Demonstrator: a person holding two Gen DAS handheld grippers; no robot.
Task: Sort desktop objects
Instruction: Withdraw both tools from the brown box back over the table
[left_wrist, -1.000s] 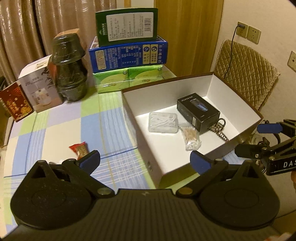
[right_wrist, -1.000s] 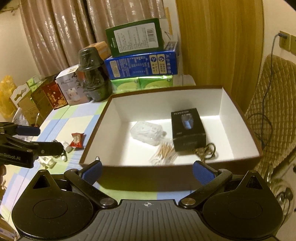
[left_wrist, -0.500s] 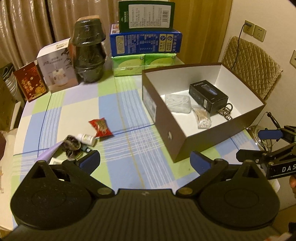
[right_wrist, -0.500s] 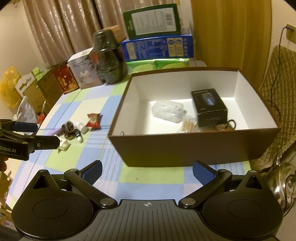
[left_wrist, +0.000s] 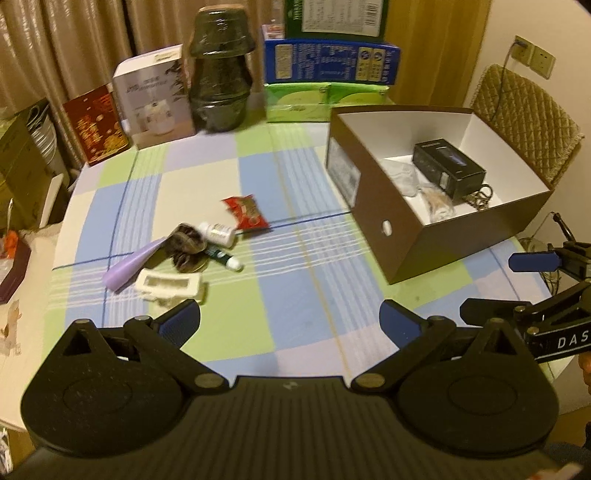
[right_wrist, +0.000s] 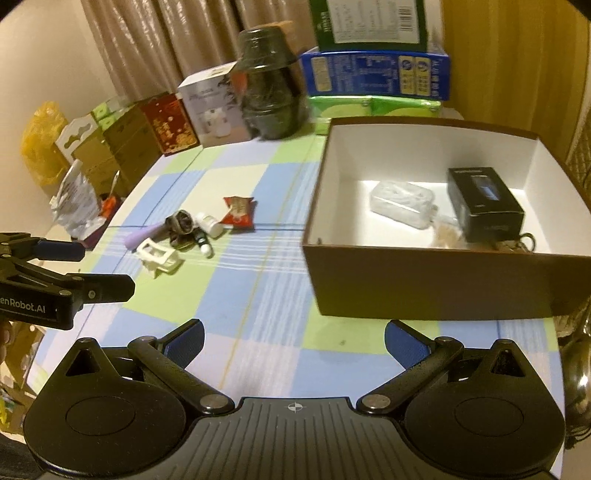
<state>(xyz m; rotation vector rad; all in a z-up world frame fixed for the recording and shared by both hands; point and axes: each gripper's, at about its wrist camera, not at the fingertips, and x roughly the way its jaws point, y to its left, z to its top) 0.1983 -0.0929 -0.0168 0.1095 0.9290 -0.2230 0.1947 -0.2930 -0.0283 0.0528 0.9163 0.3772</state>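
Both your grippers hang above the near edge of the worktop (left_wrist: 258, 184), left gripper (left_wrist: 290, 321) and right gripper (right_wrist: 293, 338) each with jaws spread wide and empty. The loose pile sits left of centre, well apart from the brown box (right_wrist: 424, 280): red snack packet (left_wrist: 245, 212), small white bottle (left_wrist: 218, 232), purple cone-shaped piece (left_wrist: 127, 267), cream plastic frame (left_wrist: 168, 286), and a dark crumpled thing (left_wrist: 186, 245) you can't identify through the blur. Your right view looks down into the box and shows the clear plastic case (right_wrist: 402, 205) whole beside the black carton (right_wrist: 484, 203); in your left view the box wall hides most of that case. The keyring (left_wrist: 482, 194) shows in your left view, but the right view's front wall cuts it off. The boxes stacked at the back run out of frame.
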